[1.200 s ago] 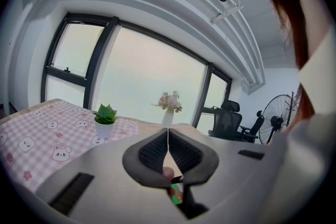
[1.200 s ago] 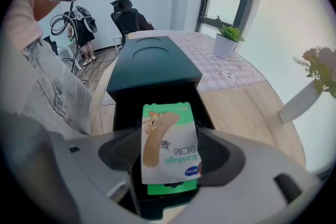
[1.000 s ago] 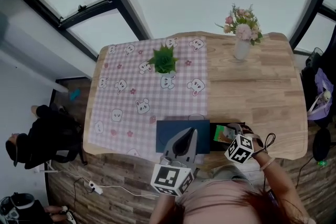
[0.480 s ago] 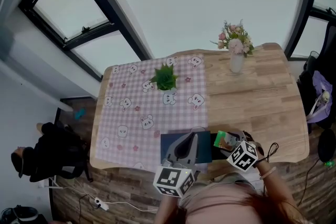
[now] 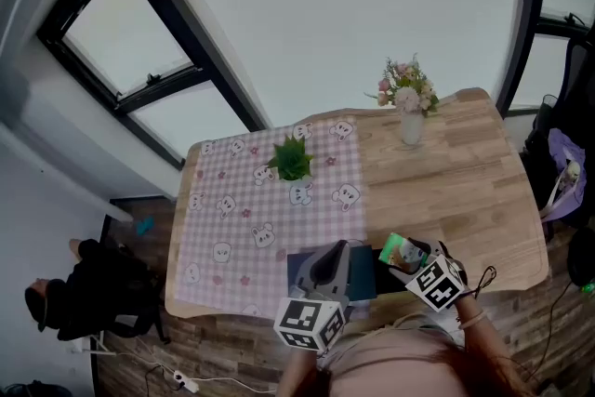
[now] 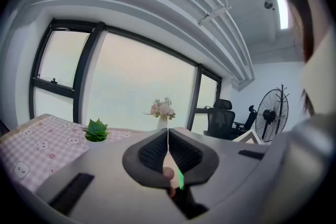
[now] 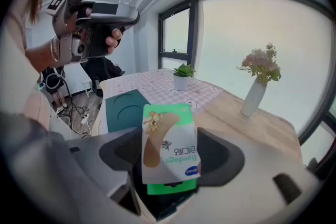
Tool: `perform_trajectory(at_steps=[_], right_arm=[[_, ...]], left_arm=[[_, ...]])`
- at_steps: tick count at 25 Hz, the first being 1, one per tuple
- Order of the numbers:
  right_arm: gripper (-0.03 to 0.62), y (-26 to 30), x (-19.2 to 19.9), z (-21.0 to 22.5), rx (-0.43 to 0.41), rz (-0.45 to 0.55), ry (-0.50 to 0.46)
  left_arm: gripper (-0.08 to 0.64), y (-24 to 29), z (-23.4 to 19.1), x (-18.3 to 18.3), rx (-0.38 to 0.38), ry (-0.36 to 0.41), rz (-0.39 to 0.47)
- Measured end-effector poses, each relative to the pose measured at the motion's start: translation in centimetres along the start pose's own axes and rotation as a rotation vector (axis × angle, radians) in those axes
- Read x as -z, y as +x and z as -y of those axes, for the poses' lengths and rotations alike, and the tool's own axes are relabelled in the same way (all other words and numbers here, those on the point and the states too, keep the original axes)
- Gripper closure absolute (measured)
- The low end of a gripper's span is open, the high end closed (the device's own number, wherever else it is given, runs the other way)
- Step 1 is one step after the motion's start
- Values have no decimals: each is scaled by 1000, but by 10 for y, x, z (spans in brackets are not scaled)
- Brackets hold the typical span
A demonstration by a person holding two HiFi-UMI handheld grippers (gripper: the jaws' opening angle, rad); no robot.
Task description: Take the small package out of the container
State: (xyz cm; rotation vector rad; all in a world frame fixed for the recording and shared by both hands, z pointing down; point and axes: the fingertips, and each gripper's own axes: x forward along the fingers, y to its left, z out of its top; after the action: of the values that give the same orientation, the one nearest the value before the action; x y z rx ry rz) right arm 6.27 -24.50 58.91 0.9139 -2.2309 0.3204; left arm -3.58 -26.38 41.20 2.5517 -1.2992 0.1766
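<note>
The right gripper [image 5: 416, 258] pinches the small package [image 7: 169, 141] across wide-set jaws and has lifted it higher in the last second. The package now hangs clear above the tabletop [image 5: 456, 181], beside the dark container [image 7: 125, 107] rather than in it. The left gripper [image 6: 168, 147], jaws pressed together on nothing, hovers nearby. The removal looks essentially done.

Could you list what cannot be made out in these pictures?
Dark green flat container: the left gripper covers much of it in the head view, the right gripper its near edge in the right gripper view; part of its inside is hidden.
Green-and-white bandage package: its lower end is hidden between the right gripper's jaws, shut on it.
Left gripper view: the pinkish and green glimpse behind the shut jaws is too blurred to name.
</note>
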Motion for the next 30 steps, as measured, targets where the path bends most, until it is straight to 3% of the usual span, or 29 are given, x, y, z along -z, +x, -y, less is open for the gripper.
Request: perform_trajectory(at_steps=[10,30], right_arm=[[270,-31,-33,18,64,149,134],[270,-87,-82,49,143,379,290]], left_arm=[[549,8,10,-7,25,17,5],[549,21,19,-21,50,37,20]])
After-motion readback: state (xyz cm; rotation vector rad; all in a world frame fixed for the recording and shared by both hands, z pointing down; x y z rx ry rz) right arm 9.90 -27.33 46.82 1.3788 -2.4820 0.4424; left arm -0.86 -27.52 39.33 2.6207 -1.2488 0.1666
